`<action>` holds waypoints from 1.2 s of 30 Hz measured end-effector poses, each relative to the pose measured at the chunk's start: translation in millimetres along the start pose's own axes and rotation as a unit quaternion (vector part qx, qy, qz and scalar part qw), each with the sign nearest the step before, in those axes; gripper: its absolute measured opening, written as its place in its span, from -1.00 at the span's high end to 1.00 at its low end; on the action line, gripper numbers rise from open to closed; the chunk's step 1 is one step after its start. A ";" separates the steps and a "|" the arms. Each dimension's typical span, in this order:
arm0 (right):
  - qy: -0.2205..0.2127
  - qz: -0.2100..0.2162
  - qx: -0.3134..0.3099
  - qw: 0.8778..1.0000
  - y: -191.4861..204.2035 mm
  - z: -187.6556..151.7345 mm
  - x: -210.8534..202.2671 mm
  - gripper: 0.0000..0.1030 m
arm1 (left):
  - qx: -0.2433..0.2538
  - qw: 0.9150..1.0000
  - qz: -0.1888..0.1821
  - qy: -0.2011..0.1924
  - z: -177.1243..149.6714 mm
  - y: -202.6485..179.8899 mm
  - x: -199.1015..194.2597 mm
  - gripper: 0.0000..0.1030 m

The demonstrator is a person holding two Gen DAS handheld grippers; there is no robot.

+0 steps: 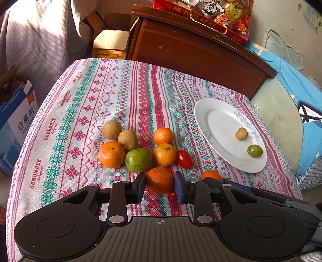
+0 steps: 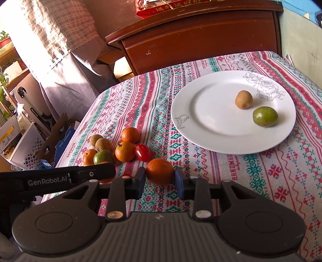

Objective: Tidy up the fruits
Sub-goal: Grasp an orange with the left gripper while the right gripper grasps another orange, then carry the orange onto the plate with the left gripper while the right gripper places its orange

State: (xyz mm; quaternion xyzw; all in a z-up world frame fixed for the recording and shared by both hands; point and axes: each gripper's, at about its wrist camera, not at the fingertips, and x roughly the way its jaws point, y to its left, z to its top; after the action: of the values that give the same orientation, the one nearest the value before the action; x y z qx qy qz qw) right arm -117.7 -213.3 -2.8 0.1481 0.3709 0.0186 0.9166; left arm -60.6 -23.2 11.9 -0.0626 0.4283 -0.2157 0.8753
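Note:
My left gripper (image 1: 160, 178) is shut on an orange (image 1: 160, 184) at the near edge of a fruit pile on the patterned tablecloth. The pile holds three more oranges (image 1: 111, 154), two brown fruits (image 1: 127, 140), a green fruit (image 1: 137, 160) and a red tomato (image 1: 184, 159). My right gripper (image 2: 160, 174) is shut on another orange (image 2: 160, 169), just right of the pile. A white plate (image 2: 201, 112) lies to the right with a small brown fruit (image 2: 244, 99) and a green fruit (image 2: 265, 116) on it.
A dark wooden cabinet (image 1: 191, 50) stands behind the table with a red snack bag (image 1: 211, 14) on top. Cardboard boxes (image 1: 16, 112) sit on the floor to the left, by a curtain (image 2: 60, 50). Bare cloth lies between pile and plate.

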 end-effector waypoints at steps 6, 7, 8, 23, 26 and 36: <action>-0.017 0.003 0.007 1.000 -0.5 8.6 -10.5 0.39 | 0.007 1.000 0.002 -0.020 5.1 -4.0 -10.4 0.46; -0.020 0.003 0.005 1.000 -0.6 10.9 -12.8 0.39 | 0.009 1.000 -0.001 -0.025 7.4 -5.7 -12.8 0.46; -0.024 0.003 0.004 1.000 -1.1 14.2 -15.9 0.39 | 0.010 0.999 -0.005 -0.031 10.2 -7.6 -15.3 0.46; -0.029 -0.017 0.027 0.999 -41.6 52.4 -33.2 0.39 | 0.057 0.996 -0.052 -0.049 52.0 -51.0 -8.4 0.45; -0.027 -0.025 0.032 0.999 -46.3 53.4 -27.3 0.39 | 0.065 0.995 -0.065 -0.041 55.6 -59.8 3.9 0.46; -0.011 -0.043 0.061 0.997 -61.3 52.9 -8.6 0.39 | 0.068 0.995 -0.066 -0.009 64.1 -71.9 52.5 0.45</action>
State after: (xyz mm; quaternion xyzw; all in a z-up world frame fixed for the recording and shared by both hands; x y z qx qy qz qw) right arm -92.3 -286.7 21.6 0.1880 0.3676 -0.0447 0.9097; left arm -5.8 -115.2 35.2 -0.0328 0.3992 -0.3008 0.8655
